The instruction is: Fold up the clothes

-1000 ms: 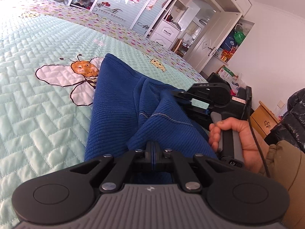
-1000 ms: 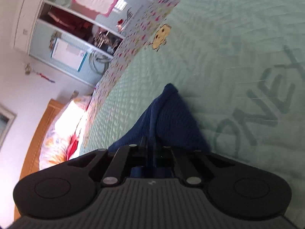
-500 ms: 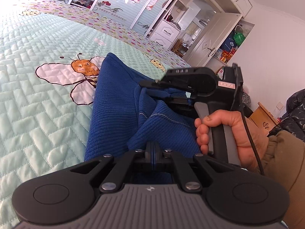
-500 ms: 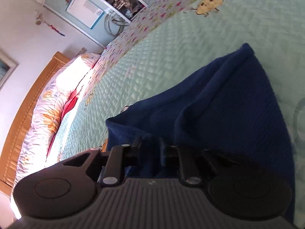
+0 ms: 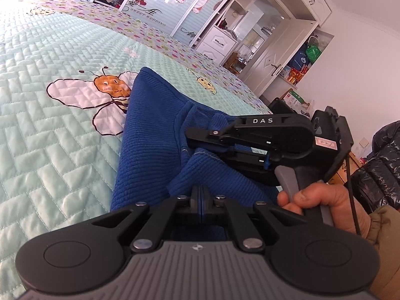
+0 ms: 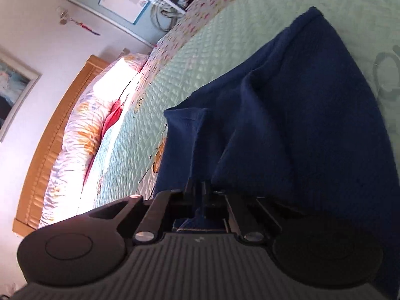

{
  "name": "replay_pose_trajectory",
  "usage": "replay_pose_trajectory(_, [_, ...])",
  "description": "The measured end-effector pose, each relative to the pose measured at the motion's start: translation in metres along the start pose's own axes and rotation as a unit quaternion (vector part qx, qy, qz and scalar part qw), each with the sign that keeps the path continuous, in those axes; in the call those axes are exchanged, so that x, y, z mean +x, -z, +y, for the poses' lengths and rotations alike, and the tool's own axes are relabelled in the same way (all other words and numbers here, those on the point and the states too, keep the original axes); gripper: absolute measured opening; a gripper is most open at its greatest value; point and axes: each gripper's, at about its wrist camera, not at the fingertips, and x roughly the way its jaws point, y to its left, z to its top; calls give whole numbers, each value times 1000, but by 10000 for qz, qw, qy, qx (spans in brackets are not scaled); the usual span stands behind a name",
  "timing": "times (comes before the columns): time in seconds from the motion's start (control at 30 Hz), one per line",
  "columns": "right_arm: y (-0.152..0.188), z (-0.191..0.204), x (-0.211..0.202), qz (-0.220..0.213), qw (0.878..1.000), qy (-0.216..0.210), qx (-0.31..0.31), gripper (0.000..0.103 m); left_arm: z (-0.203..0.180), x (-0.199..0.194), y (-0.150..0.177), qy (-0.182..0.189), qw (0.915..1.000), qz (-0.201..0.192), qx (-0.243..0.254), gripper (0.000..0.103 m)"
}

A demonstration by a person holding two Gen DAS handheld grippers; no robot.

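Both grippers pinched the blue garment (image 5: 147, 137) near the bee print (image 5: 110, 92): left gripper (image 5: 200, 201), right gripper (image 6: 198, 190), jaws clamped tight.

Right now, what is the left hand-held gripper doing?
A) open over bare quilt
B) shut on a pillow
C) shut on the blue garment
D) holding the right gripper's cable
C: in the left wrist view the left hand-held gripper has its jaws pressed together on a fold of the blue garment over the bee-print quilt.

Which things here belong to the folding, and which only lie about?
Folding:
- blue knit garment
- left gripper, shut on its edge
- right gripper, shut on it

Lying about:
- bee-print quilt
- pillows
- wardrobe
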Motion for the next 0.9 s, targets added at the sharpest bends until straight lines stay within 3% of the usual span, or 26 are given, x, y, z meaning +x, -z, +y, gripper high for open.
replay_pose_trajectory(0.03, [0,3,-7,-103,9999,-80,16,10,0,0,0,1,10000,0,1,3])
replay_pose_trajectory(0.1, [7,13,-22,-171,9993,-334,-2,39,-1,-1,0,-9,10000,-2,20,3])
replay_pose_trajectory(0.17, [24,23,-35,-27,9978,-658,-10,45,-1,0,0,-6,10000,4,26,3])
replay_pose_trajectory(0.2, [33,23,-35,137,9975,-691,-53,46,0,0,0,11,10000,17,11,3])
replay_pose_trajectory(0.23, [40,22,-33,223,9985,-442,-223,45,0,0,-1,28,10000,30,-3,3])
replay_pose_trajectory(0.3, [44,15,-32,120,9988,64,-463,0,1,1,-1,63,10000,55,-33,3])
replay_pose_trajectory(0.33, [40,11,-35,46,9994,202,-263,0,2,1,-2,85,9999,64,-63,3])
replay_pose_trajectory(0.37, [41,14,-45,-122,9997,167,-109,6,4,1,-2,110,9999,70,-106,3])
replay_pose_trajectory(0.4, [42,17,-55,-287,9995,131,43,20,5,2,-2,122,9998,72,-128,3])
replay_pose_trajectory(0.47, [54,29,-80,-358,9993,-78,104,31,1,2,-2,59,10000,59,-28,3])
replay_pose_trajectory(0.57, [79,33,-113,-314,9986,-248,353,36,-6,3,0,-67,9998,30,157,3])
replay_pose_trajectory(0.63, [99,10,-116,-64,9982,44,601,44,-7,3,0,-98,9998,31,181,3])
replay_pose_trajectory(0.67, [109,-2,-118,55,9972,187,724,36,-5,3,-1,-81,9999,38,146,3])
replay_pose_trajectory(0.7, [118,-11,-122,-73,9964,186,829,11,-3,3,-1,-54,9999,44,98,3])
replay_pose_trajectory(0.73, [123,-12,-132,-205,9946,176,1002,8,-2,2,-1,-30,10000,44,46,3])
replay_pose_trajectory(0.8, [133,-2,-153,-537,9926,43,1091,31,-1,-3,-2,-51,9999,88,-20,3])
replay_pose_trajectory(0.87, [150,20,-175,-710,9939,-145,830,43,-7,-10,-7,-239,9993,273,35,3])
replay_pose_trajectory(0.9, [159,29,-184,-721,9941,-250,766,46,-13,-19,-9,-344,9989,299,72,9])
